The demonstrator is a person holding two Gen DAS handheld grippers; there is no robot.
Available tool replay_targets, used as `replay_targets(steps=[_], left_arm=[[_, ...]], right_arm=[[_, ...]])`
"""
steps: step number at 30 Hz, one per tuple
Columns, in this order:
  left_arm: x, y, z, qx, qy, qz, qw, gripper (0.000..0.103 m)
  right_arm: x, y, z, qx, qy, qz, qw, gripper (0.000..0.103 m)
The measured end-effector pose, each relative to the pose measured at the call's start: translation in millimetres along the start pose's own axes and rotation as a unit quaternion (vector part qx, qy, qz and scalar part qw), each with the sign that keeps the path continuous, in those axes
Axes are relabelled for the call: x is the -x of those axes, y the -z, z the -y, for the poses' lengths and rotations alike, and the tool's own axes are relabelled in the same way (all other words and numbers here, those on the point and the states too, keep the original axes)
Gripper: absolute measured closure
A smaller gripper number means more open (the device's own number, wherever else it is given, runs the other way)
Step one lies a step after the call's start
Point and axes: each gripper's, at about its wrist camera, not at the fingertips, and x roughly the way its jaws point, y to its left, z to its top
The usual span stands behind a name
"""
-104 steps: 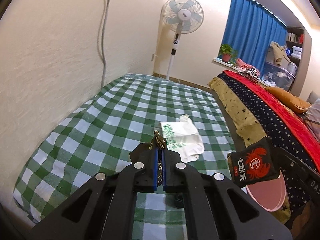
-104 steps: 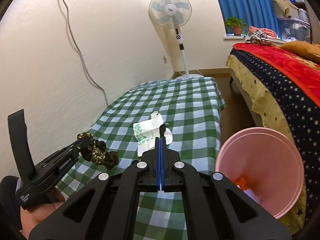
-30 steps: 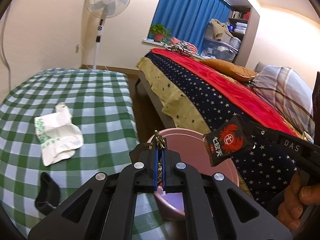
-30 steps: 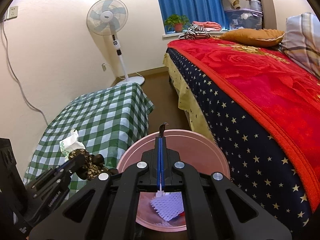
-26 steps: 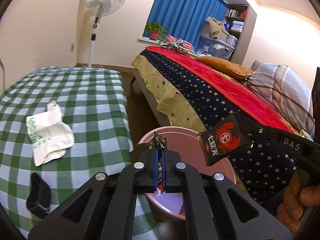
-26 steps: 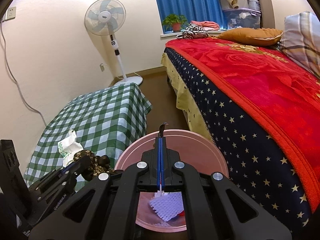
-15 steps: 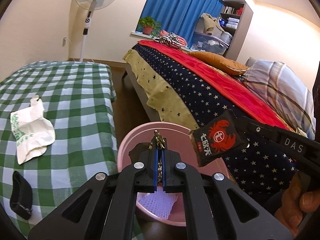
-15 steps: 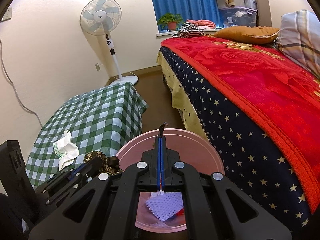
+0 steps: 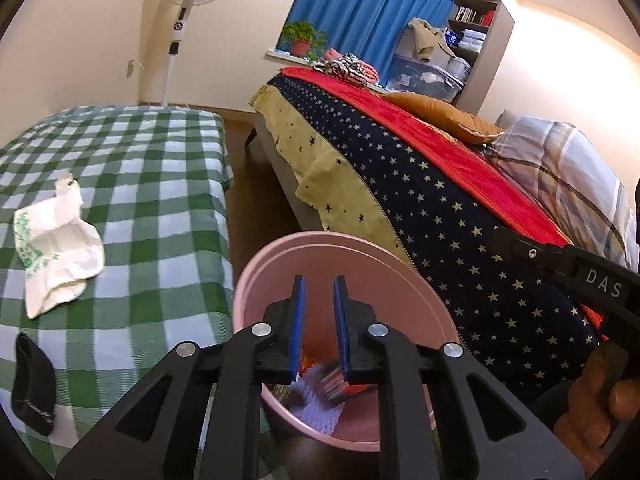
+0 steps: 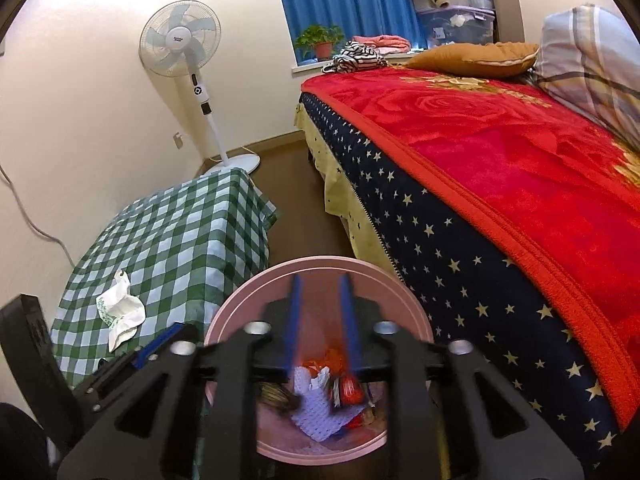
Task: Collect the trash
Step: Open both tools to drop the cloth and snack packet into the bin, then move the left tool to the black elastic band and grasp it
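A pink bin [image 9: 400,276] stands on the floor between the checked table and the bed; it also shows in the right wrist view [image 10: 248,292]. My left gripper [image 9: 319,292] is open and empty above its rim. My right gripper [image 10: 320,292] is open and empty above the bin too. Inside lie a white mesh piece [image 10: 316,416], a red-and-black packet [image 10: 348,392] and a brown clump [image 10: 276,396]. A crumpled white bag [image 9: 56,248] and a black band [image 9: 34,384] lie on the green checked table [image 9: 160,200].
The bed with a starred cover and red blanket [image 10: 520,160] runs along the right. A standing fan [image 10: 180,40] is at the back wall. Brown floor [image 10: 296,184] runs between table and bed. The right gripper's arm [image 9: 580,272] crosses the left wrist view.
Both grippers have opened over the pink bin. The brown clump has left the left gripper and the red-and-black packet has left the right; both now lie in the bin.
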Motion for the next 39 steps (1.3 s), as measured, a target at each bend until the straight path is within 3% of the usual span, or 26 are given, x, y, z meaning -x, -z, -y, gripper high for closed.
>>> replay_targets(steps=[15, 20, 23, 25, 35, 38, 39], left_arm=[[65.8, 2.6, -60.5, 0.042, -0.088, 0.038, 0.9945, 0.088], [85.8, 6.8, -90.4, 0.069, -0.136, 0.041, 0.9875, 0.075], [89.0, 12.5, -103.3, 0.076, -0.178, 0.028, 0.9807, 0.053], [87.2, 18.5, -110.8, 0.078, -0.200, 0.013, 0.9767, 0.047], [79.0, 37.3, -129.7, 0.093, -0.221, -0.035, 0.9702, 0.047], [77.4, 38.8, -132.3, 0.094, -0.226, -0.043, 0.9685, 0.048], [76.7, 39.2, -133.1, 0.094, -0.229, -0.045, 0.9678, 0.052]], right_arm=[[10.6, 3.2, -15.8, 0.021, -0.010, 0.013, 1.000, 0.073], [13.9, 5.3, -28.7, 0.027, -0.022, 0.014, 0.999, 0.073], [14.5, 7.3, -39.9, 0.034, -0.031, 0.013, 0.999, 0.073], [14.9, 8.9, -47.9, 0.040, -0.037, 0.013, 0.998, 0.073], [10.6, 16.3, -83.0, 0.068, -0.063, 0.006, 0.996, 0.073], [7.2, 18.3, -89.6, 0.073, -0.071, 0.002, 0.995, 0.067], [5.9, 19.1, -92.4, 0.076, -0.075, 0.000, 0.994, 0.065]])
